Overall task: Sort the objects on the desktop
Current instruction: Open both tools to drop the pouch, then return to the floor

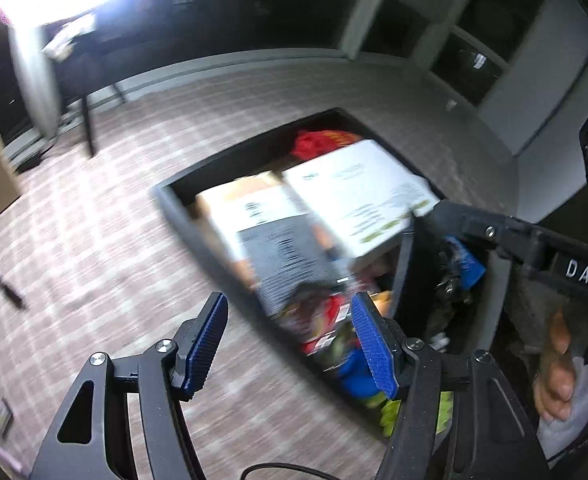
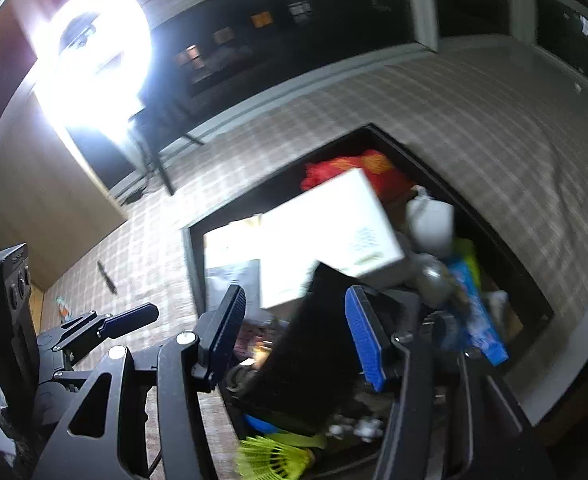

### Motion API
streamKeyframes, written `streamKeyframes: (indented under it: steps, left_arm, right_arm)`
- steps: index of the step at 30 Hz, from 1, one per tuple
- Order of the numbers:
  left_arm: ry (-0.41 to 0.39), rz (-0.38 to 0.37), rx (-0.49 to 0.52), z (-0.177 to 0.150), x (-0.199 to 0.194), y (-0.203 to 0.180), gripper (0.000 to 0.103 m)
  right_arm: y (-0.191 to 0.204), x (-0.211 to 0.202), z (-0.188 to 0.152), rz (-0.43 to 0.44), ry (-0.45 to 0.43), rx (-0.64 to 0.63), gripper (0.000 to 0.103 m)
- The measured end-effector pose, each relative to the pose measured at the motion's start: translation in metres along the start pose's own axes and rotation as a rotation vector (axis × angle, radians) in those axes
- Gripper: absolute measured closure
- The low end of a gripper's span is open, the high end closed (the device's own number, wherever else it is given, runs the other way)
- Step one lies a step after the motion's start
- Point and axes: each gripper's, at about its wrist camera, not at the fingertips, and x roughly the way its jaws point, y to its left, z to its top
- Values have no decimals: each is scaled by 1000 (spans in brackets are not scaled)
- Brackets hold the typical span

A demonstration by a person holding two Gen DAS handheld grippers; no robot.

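A dark storage bin (image 1: 197,232) (image 2: 193,256) sits on the checked tablecloth, packed with things: a white box (image 1: 358,192) (image 2: 326,220), an orange box with a grey label (image 1: 277,248), a red bag (image 1: 314,144) (image 2: 358,168) and a blue packet (image 2: 478,320). My right gripper (image 2: 294,328) is open over the bin's near end. A black flat slab (image 2: 306,360) leans between its fingers, with a gap showing on the left side. My left gripper (image 1: 289,340) hangs open and empty over the bin's near left rim. The picture is blurred.
A black pen (image 1: 3,286) (image 2: 107,272) lies on the cloth left of the bin. A yellow-green shuttlecock (image 2: 273,456) sits at the bin's near end. A bright ring light (image 2: 93,60) stands at the back left. A person's hand (image 1: 558,372) holds the right gripper.
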Motion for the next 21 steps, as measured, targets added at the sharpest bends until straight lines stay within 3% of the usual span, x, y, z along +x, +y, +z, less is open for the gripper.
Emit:
streamKeyframes:
  steps: [11,15,21]
  left_arm:
    - [-31,179,-155,-35,-45,113,41]
    - [-34,302,-172,-57,-63,161,41]
    - [14,393,-198,-96,-85,229,41]
  right_arm:
    - [100,49,15,126,65,-192,51]
    - [144,71,15,163,98,-277,52]
    - [210,106,14,200,137,-393,52]
